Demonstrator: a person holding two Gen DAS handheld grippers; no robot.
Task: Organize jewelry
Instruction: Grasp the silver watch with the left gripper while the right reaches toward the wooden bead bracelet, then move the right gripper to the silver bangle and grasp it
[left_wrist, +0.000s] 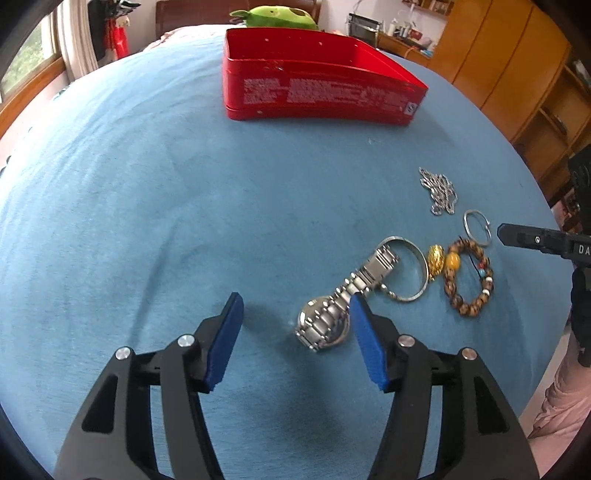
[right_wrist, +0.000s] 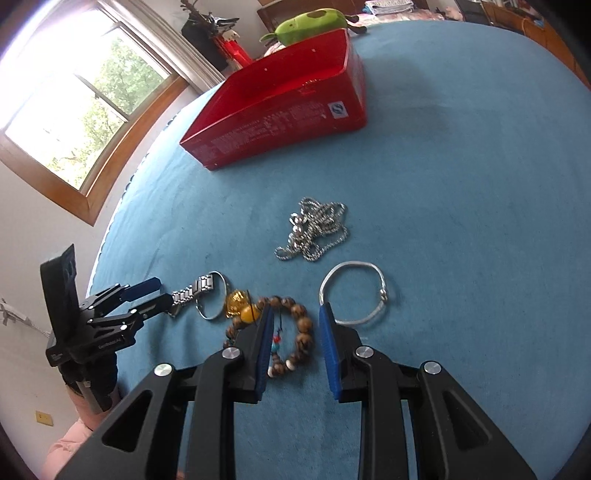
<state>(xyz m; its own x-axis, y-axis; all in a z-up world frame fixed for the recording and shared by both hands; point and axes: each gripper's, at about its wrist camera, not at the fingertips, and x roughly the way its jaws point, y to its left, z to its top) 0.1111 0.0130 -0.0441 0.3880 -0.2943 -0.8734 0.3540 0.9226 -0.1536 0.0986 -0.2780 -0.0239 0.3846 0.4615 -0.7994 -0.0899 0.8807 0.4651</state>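
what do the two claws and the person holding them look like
Both the left claw and right claw are black angular linkages with silver pivot bolts and blue padded fingers. White lettering marks the left claw's body. The person wears a black glove and pink sleeves.

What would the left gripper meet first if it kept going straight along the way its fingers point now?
Most likely the silver watch: it lies on the blue cloth just ahead of the open left gripper, close to one pad. Depth is uncertain.
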